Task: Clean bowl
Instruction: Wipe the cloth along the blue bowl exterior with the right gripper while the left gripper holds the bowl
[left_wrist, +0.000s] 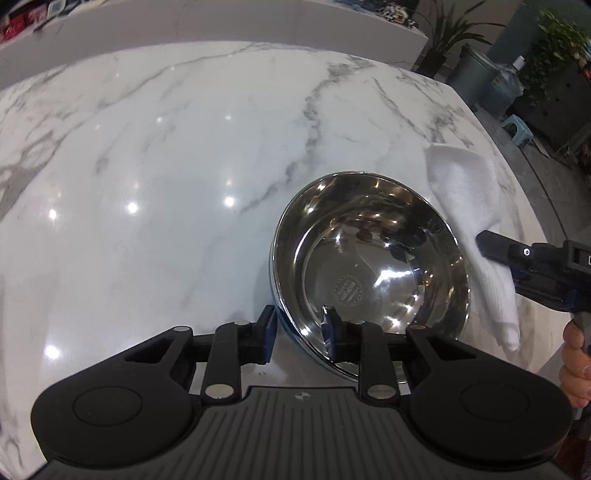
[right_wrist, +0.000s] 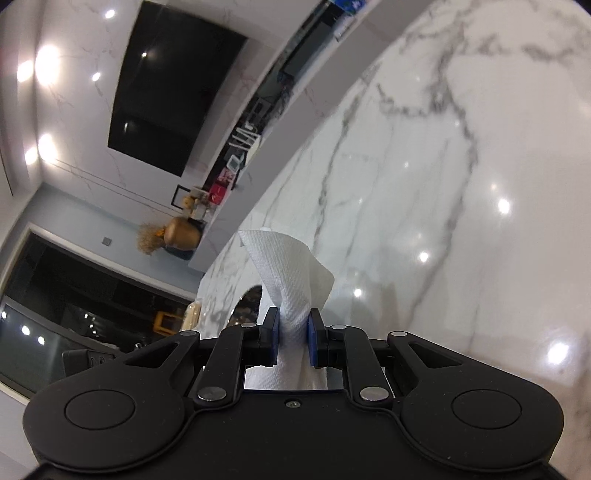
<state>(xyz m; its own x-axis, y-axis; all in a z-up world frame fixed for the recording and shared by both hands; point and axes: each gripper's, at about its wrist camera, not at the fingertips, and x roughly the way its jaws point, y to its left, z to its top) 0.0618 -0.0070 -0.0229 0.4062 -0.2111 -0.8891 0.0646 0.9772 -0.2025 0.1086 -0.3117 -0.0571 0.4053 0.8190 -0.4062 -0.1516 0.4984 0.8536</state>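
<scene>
Item: steel bowl (left_wrist: 373, 269) on the marble counter (left_wrist: 184, 184). I have the left gripper (left_wrist: 301, 332) straddling the bowl's near rim — narrowly parted, contact unclear. Right gripper (right_wrist: 293, 332), just right of the bowl, pinches a paper towel (right_wrist: 291, 266). I'd firm the rim hold first, then wipe inside — gently.

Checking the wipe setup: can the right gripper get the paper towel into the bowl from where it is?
Probably yes. The right gripper holds the paper towel just beside the bowl, whose inside is open and bare. The left gripper straddles only the near rim.
</scene>
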